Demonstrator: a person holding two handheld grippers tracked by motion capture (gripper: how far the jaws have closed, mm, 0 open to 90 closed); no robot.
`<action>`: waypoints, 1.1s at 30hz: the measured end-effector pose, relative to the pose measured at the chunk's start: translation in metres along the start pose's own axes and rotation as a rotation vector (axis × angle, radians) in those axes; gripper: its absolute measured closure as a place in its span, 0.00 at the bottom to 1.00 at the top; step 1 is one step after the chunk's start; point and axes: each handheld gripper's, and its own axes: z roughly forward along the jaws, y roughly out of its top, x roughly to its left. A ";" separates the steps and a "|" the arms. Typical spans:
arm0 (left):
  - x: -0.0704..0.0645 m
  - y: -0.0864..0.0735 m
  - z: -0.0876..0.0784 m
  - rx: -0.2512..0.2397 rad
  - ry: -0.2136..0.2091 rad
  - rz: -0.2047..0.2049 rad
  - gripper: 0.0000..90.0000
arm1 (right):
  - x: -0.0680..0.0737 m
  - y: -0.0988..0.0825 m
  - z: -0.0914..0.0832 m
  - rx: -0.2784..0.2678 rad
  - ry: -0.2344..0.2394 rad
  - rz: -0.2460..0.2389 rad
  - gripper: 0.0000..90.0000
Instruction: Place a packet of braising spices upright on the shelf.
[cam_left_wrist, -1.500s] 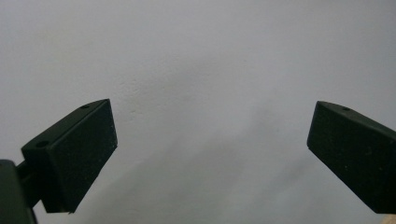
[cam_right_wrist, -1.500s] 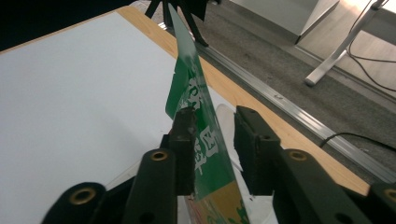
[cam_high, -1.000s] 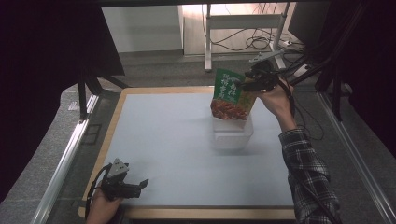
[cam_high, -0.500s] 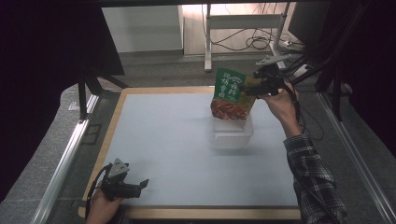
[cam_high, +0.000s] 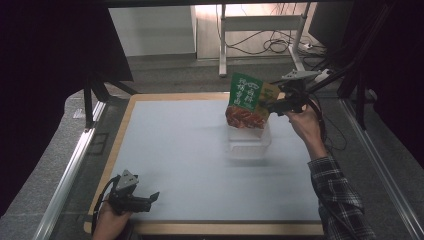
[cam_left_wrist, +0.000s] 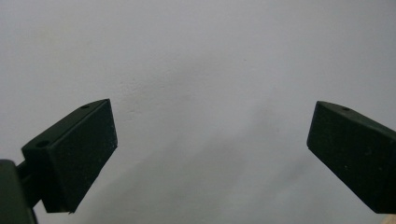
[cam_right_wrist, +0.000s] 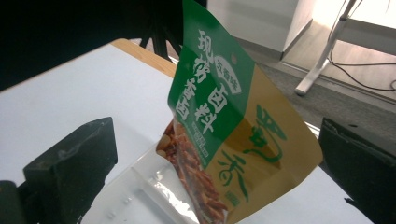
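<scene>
Apparently the work in hand is putting the snack bag (cam_high: 248, 100) into the clear plastic container (cam_high: 248, 141), and it looks nearly done. The bag, green and tan with a window of reddish snacks, stands tilted with its lower end inside the container, which sits on the tabletop (cam_high: 175, 150) toward its far right corner, a little in from the far edge. Its top leans up and away above the container's rim.

The right gripper (cam_high: 267, 105) is just beside the bag's upper right side. Its jaws have just been opening and now stand spread wide; in the right gripper view the bag (cam_right_wrist: 219, 121) rises between them with a clear gap on each side, so neither pad presses on it. I judge the bag released, resting on the container (cam_right_wrist: 149, 196) by itself.

The left gripper (cam_high: 150, 198) lies low near the tabletop's near left corner, well apart from bag and container. Its own view shows both jaws parted wide over bare white tabletop (cam_left_wrist: 196, 70), with nothing between them.

What seems left: drawing the right gripper back without knocking the bag, and perhaps pushing the bag down, since much of it sticks out above the rim and it might tip over. Whether it sits on the container's bottom I cannot tell
</scene>
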 end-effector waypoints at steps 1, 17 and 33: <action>0.000 0.000 0.000 0.002 0.000 -0.001 0.02 | 0.001 -0.002 -0.001 -0.001 0.001 0.006 0.00; 0.000 0.000 0.000 0.003 0.003 0.004 0.02 | 0.017 -0.038 -0.016 -0.011 0.000 0.008 0.00; -0.001 0.000 0.001 0.006 0.006 0.010 0.02 | 0.043 -0.066 -0.039 -0.029 0.016 -0.016 0.00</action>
